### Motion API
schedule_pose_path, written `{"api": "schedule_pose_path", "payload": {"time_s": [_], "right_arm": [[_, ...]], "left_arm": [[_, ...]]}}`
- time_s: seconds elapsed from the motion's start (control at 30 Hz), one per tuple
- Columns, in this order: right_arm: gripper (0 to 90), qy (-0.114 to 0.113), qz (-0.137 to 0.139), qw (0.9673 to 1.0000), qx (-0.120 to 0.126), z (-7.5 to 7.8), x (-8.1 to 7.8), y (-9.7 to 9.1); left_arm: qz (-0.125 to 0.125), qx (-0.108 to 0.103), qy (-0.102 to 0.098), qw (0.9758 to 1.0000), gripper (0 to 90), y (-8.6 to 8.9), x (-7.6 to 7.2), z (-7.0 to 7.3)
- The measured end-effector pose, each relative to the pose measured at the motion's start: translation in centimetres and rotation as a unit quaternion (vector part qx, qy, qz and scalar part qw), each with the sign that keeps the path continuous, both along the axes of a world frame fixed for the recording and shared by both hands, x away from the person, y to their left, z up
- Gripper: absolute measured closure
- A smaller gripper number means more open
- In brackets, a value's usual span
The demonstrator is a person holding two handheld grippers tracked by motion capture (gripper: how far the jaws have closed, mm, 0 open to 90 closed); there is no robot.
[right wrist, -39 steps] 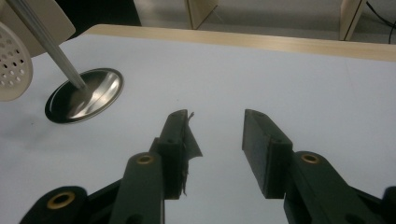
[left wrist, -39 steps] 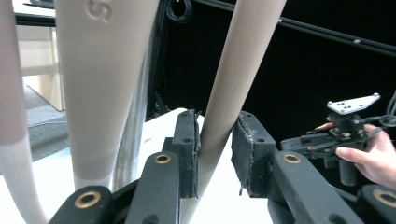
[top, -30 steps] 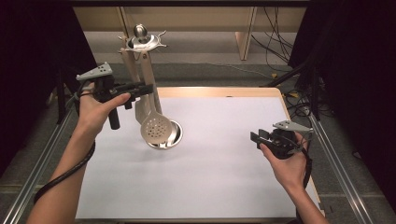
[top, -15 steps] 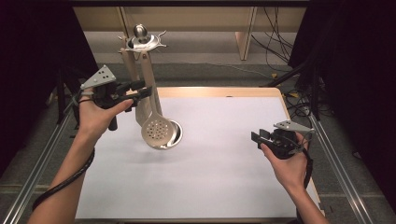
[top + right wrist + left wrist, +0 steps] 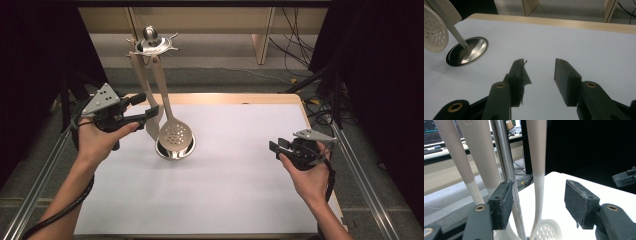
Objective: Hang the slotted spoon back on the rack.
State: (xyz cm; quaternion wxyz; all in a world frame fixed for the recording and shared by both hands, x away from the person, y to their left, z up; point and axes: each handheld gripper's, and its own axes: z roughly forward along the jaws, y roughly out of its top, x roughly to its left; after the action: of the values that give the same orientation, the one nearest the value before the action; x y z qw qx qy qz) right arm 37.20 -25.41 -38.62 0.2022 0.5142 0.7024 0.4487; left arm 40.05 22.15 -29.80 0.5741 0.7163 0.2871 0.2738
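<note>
Hanging on the rack [image 5: 151,45], slotted spoon [image 5: 174,134] sits over the steel base [image 5: 175,147]; left tongs [image 5: 150,111] just spread open, handle between the pads untouched (release looks done). Right tongs [image 5: 274,147] spread, empty, idle over the tabletop [image 5: 240,175]. Left: backing away.

Bare forearms, no sleeves. Left tongs [image 5: 148,109], right tongs [image 5: 274,147]: black, grey three-cornered plates, brass screws, black cables.

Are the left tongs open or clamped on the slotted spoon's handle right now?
Open. The left tongs have just been opening; the slotted spoon handle hangs between the pads with gaps on both sides, touching neither.
</note>
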Motion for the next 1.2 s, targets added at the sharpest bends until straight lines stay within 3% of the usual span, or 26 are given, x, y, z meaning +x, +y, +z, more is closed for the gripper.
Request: {"api": "schedule_pose_path", "payload": {"time_s": [0.4,0.43,0.53,0.57,0.77,0.83,0.9,0.93,1.03,1.2], "right_arm": [[60.0,-0.001,0.000,1.0000,-0.002,0.0,0.0,0.0],[60.0,-0.010,0.010,0.9999,-0.009,-0.1,0.2,-0.3],[59.9,0.002,-0.001,1.0000,0.003,0.0,0.0,0.1],[59.9,0.003,-0.002,1.0000,-0.006,0.0,0.0,0.0],[59.8,0.004,-0.003,1.0000,-0.004,0.0,0.0,0.1],[59.8,0.006,-0.004,1.0000,-0.004,-0.1,0.0,0.2],[59.8,0.000,-0.004,0.9999,-0.011,-0.2,0.1,0.2],[59.8,0.011,-0.004,0.9999,-0.006,-0.1,0.0,0.2],[59.8,0.009,0.000,1.0000,0.003,-0.1,0.0,0.2],[59.8,-0.005,0.006,0.9998,-0.017,-0.3,0.2,0.0]], "left_arm": [[0.020,-0.001,-0.004,0.9998,37.9,0.7,-1.9,-1.6],[0.022,0.000,-0.004,0.9998,38.0,0.8,-2.0,-1.7],[0.022,-0.001,-0.003,0.9997,38.2,1.0,-2.4,-2.4],[0.022,-0.002,-0.001,0.9997,38.2,1.1,-2.7,-2.9],[0.018,0.007,0.000,0.9998,38.4,1.3,-3.3,-4.3],[0.023,0.008,0.013,0.9996,38.5,1.4,-3.7,-4.9],[0.018,0.015,0.006,0.9997,38.6,1.5,-3.7,-5.4],[0.019,0.017,0.007,0.9997,38.9,1.6,-4.0,-5.9],[0.017,0.010,0.007,0.9998,38.9,1.7,-4.2,-6.7],[0.019,0.015,0.019,0.9995,39.0,1.6,-4.8,-8.4]]}}
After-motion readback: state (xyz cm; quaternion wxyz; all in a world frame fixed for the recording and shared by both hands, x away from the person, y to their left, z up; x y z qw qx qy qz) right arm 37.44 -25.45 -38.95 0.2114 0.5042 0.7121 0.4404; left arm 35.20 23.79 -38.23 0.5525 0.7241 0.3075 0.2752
